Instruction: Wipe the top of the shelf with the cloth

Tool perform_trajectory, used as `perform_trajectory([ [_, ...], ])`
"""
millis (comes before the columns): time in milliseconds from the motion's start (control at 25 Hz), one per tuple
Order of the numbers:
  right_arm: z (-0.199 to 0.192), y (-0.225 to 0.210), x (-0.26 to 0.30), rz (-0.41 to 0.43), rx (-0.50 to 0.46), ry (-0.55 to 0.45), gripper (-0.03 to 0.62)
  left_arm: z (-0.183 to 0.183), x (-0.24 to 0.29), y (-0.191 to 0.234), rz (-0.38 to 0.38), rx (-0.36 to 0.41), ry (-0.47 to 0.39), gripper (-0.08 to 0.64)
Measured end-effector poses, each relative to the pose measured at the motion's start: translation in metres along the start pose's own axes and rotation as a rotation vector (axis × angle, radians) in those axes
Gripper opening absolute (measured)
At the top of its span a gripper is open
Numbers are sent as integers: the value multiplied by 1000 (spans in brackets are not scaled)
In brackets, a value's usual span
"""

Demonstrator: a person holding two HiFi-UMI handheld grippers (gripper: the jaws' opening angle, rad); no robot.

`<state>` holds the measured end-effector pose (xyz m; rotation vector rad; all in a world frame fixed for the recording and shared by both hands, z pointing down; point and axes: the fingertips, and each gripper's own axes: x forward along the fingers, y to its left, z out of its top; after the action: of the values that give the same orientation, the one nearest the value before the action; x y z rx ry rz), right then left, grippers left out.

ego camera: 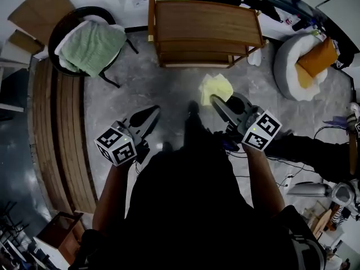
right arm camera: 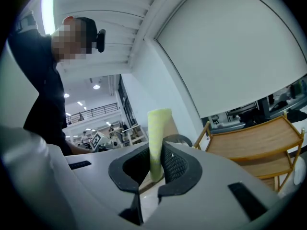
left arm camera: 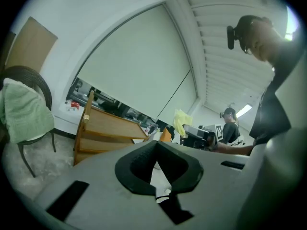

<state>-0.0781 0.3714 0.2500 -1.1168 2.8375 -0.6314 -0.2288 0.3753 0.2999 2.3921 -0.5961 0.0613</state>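
The cloth (ego camera: 215, 86) is pinched between the jaws of the right gripper (ego camera: 216, 101) and is held in front of the shelf (ego camera: 205, 21), apart from it. The left gripper (ego camera: 151, 113) is closed on nothing, its jaws brought together.

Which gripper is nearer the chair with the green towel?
Left. The left gripper, shut and empty, is below and right of the chair draped with the green towel; the right gripper, holding the yellow cloth, is farther right.

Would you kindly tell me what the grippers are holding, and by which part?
Right gripper pinches the yellow cloth at its near edge; left gripper holds nothing.
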Motion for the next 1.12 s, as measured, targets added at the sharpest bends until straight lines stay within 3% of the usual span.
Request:
perform_trajectory([
  [280,29,-88,25,75,3,48,44,40,76,35,102,-28,46,11],
  [520,58,-151,38,125,-21,69,44,90,143,57,170,3,41,11],
  [760,59,-188,56,173,-14,112,44,120,193,69,208,0,61,11],
  [1120,57,-218,117,159,30,146,44,137,206,123,266,-59,86,11],
])
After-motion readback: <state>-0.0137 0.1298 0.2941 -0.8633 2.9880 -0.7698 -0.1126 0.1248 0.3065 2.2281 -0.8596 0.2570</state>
